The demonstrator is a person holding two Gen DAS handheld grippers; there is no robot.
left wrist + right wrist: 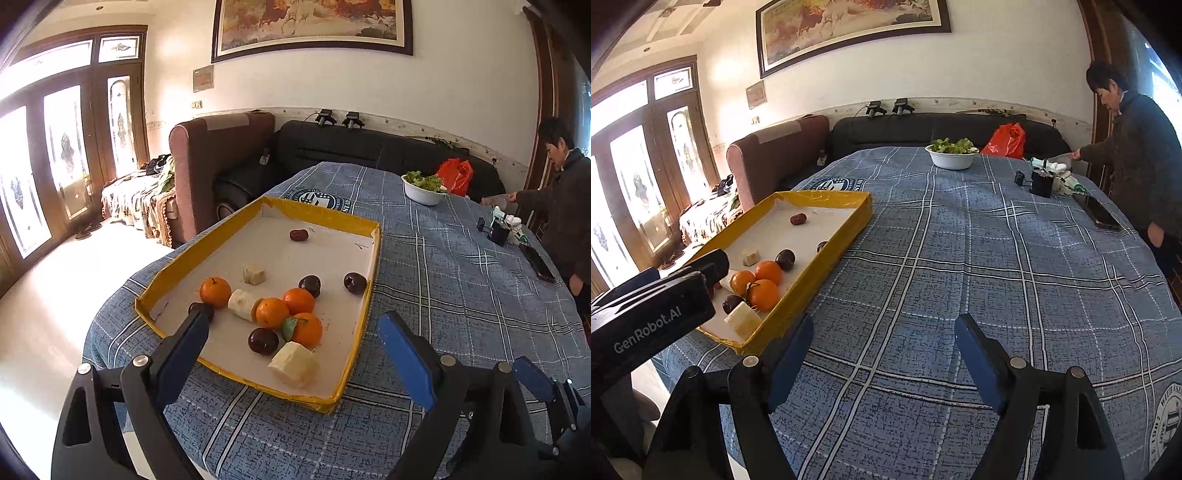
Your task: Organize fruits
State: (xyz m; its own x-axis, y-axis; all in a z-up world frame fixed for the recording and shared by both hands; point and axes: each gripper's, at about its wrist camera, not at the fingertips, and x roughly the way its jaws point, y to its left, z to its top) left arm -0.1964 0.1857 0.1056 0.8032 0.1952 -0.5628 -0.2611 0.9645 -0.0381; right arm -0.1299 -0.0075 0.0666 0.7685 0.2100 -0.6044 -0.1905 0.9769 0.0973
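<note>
A shallow yellow-rimmed cardboard tray [177, 258] lies on the table's left side; it also shows in the right wrist view [827, 258]. Inside lie several oranges [271, 313], dark plums [263, 340], pale banana pieces [294, 363] and a red date [298, 235]. My left gripper [295, 325] is open and empty, hovering over the tray's near end, its fingers either side of the fruit cluster. My right gripper [884, 328] is open and empty above bare tablecloth, right of the tray. The left gripper's black body [653, 314] shows in the right wrist view.
The table has a blue plaid cloth [960, 240]. A white bowl of greens [951, 155] stands at the far side, with a red bag [1006, 142] behind. A phone [1100, 214] and small items [1043, 182] lie far right, where a person [1134, 147] stands. Sofas stand behind the table.
</note>
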